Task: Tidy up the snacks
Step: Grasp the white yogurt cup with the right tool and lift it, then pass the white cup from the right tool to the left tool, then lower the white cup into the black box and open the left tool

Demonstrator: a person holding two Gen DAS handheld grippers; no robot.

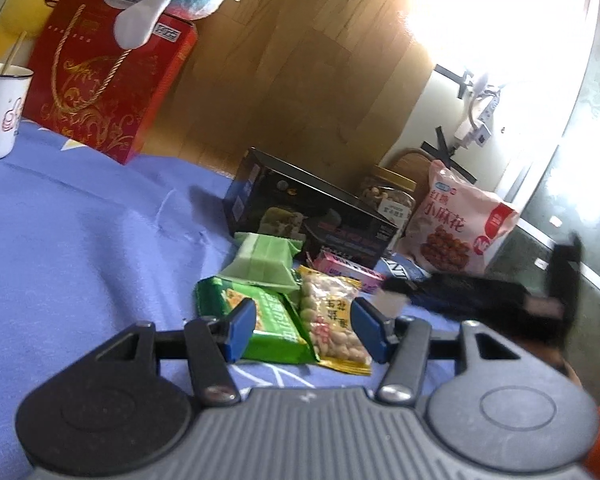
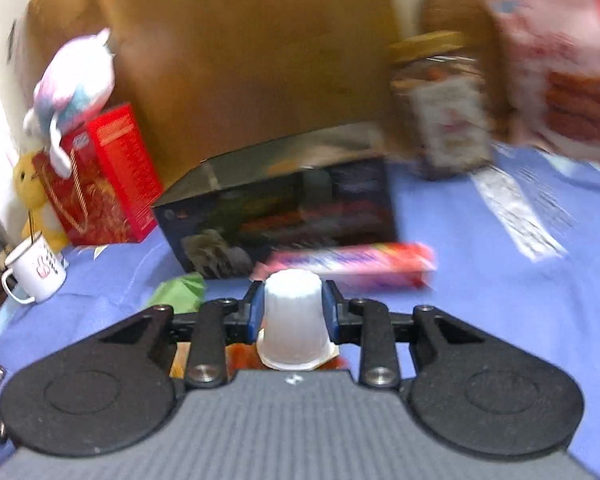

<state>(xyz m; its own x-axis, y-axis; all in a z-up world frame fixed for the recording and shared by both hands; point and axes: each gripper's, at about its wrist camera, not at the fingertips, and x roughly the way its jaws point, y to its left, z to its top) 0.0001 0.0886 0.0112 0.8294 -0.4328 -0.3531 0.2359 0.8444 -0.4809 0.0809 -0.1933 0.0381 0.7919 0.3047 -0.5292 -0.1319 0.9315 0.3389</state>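
Left gripper (image 1: 304, 330) hangs low over the blue cloth (image 1: 80, 240) with its blue-padded fingers spread apart, holding nothing. Just beyond and between them lie a green snack packet (image 1: 256, 320) and a yellow peanut bag (image 1: 332, 320), side by side and touching. Behind those sit a pale green pouch (image 1: 264, 260), a black box (image 1: 308, 216) and a pink bag (image 1: 456, 224).

From the right wrist, the right gripper (image 2: 293, 310) is clamped on a white jelly cup (image 2: 294, 320), its narrow end pointing forward. A pink bar (image 2: 352, 264) lies just ahead, before the black box (image 2: 280, 216).
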